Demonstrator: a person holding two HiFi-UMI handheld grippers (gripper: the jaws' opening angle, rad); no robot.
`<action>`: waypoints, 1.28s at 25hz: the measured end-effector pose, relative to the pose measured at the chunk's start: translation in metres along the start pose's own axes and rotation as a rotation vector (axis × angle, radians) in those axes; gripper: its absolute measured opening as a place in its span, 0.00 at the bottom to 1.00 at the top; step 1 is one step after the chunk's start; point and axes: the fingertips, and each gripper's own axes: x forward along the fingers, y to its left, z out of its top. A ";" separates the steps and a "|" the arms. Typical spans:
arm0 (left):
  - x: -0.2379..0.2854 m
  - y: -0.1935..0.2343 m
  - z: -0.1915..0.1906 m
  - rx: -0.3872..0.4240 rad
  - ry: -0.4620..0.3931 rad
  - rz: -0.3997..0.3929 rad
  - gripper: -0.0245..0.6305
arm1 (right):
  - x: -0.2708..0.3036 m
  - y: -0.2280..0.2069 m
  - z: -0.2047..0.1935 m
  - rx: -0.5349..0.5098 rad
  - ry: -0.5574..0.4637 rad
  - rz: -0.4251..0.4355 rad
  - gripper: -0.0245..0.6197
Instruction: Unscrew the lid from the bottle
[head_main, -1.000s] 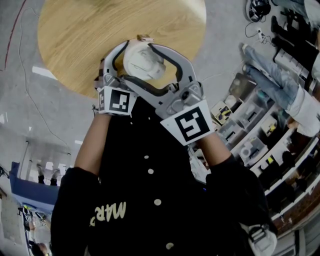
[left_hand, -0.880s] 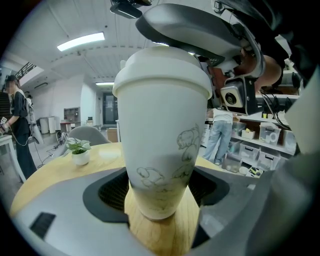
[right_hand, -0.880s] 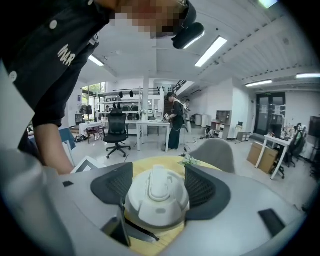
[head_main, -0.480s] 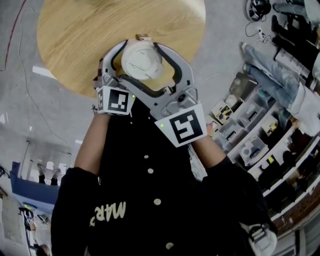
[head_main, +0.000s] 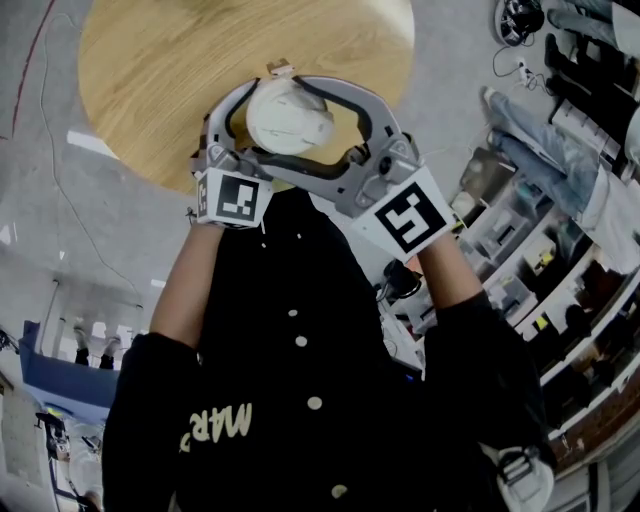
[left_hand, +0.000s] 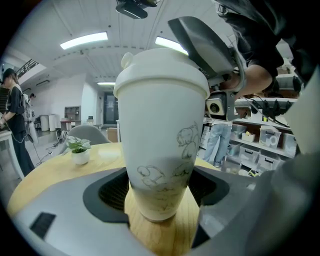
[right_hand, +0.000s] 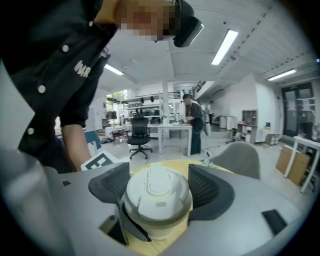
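Observation:
A white bottle (head_main: 288, 112) with faint line drawings on its side (left_hand: 160, 150) stands on the round wooden table (head_main: 180, 60). My left gripper (left_hand: 160, 192) is shut on its lower body, both dark pads pressed against it. The domed white lid (right_hand: 157, 192) sits on the bottle's top (left_hand: 160, 77). My right gripper (right_hand: 159, 187) straddles the lid from the other side. Its jaws have just been opening, and the lid lies between the pads (right_hand: 207, 192), which stand just off it.
A small potted plant (left_hand: 79, 150) sits further out on the table. A grey chair (right_hand: 240, 157) stands beyond the table. Shelves of bins (head_main: 520, 250) line the right side. People stand far off at desks (right_hand: 192, 122).
My right gripper has rolled about the lid, its marker cube swinging up and to the right, and its jaws stand slightly wider. The bottle and the left gripper have kept still.

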 end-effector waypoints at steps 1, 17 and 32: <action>0.000 -0.001 -0.001 0.003 0.003 -0.003 0.59 | 0.000 0.004 0.000 -0.028 -0.004 0.069 0.62; -0.002 -0.005 -0.008 0.040 0.022 -0.023 0.59 | -0.008 0.019 -0.003 -0.074 0.006 0.296 0.69; -0.001 -0.004 -0.003 0.027 0.027 -0.015 0.59 | -0.003 -0.006 -0.037 0.335 0.168 -0.501 0.79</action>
